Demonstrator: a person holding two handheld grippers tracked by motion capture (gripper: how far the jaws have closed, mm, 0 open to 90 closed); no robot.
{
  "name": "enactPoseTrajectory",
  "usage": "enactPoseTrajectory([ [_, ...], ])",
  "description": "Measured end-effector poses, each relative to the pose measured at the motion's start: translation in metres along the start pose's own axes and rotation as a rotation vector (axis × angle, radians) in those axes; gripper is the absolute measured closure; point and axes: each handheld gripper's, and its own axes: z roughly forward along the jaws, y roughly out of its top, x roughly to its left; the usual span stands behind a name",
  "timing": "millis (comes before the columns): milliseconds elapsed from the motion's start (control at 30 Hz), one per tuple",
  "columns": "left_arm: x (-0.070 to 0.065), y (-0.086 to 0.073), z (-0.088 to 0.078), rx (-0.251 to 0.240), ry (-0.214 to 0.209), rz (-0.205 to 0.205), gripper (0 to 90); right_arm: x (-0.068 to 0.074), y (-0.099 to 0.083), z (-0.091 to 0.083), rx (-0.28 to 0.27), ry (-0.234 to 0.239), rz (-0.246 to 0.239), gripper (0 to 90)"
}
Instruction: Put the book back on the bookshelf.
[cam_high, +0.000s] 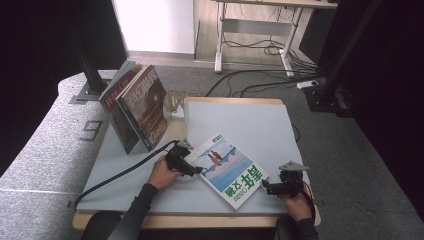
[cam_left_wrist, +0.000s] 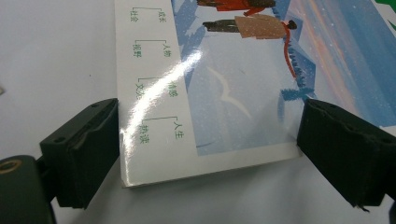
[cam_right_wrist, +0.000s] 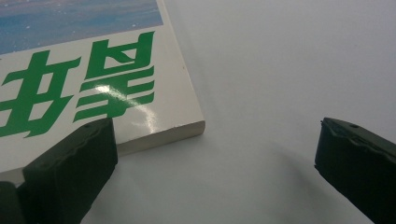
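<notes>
A magazine (cam_high: 227, 167) with a blue snowy cover and green lettering lies flat and slantwise on the grey table mat (cam_high: 240, 120). My left gripper (cam_high: 195, 170) is at its near-left corner, held in a hand. In the left gripper view the jaws stand wide apart, open, with the magazine's (cam_left_wrist: 224, 93) bottom edge between them (cam_left_wrist: 210, 154), low over the mat. My right gripper (cam_high: 265, 187) sits just off the magazine's right corner. In the right gripper view it is open (cam_right_wrist: 215, 158), with the magazine's (cam_right_wrist: 93, 70) corner beside its left jaw and bare mat between the jaws.
Several magazines (cam_high: 142, 107) stand leaning at the table's back left, next to a metal bookend (cam_high: 176, 102). The table's front wooden edge (cam_high: 200, 220) runs below the hands. A desk frame (cam_high: 255, 35) and cables lie on the floor behind.
</notes>
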Motion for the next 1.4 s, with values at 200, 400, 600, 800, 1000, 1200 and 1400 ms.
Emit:
enactPoseTrajectory([
  [200,-0.007,-0.005,-0.004,0.001,0.018,-0.001,7.3,-0.005,0.002,0.004,-0.004,-0.006,0.020,0.0],
  [400,-0.015,-0.009,-0.010,0.021,0.039,0.023,8.3,-0.010,0.005,0.008,-0.011,-0.018,0.037,0.0],
  [600,-0.020,-0.017,-0.012,0.028,0.035,0.022,8.9,-0.015,0.008,0.013,-0.010,-0.008,0.060,0.0],
  [800,-0.027,-0.025,-0.018,0.029,0.018,0.027,8.9,-0.022,0.013,0.020,-0.008,-0.001,0.079,0.0],
  [1000,-0.033,-0.033,-0.026,0.020,-0.025,0.025,8.9,-0.029,0.022,0.029,-0.004,-0.013,0.091,0.0],
  [1200,-0.045,-0.035,-0.035,-0.009,-0.041,0.033,10.8,-0.033,0.028,0.035,-0.001,-0.020,0.095,0.0],
  [1400,-0.042,-0.040,-0.032,0.039,-0.019,0.051,12.7,-0.036,0.030,0.039,-0.003,-0.010,0.107,0.0],
])
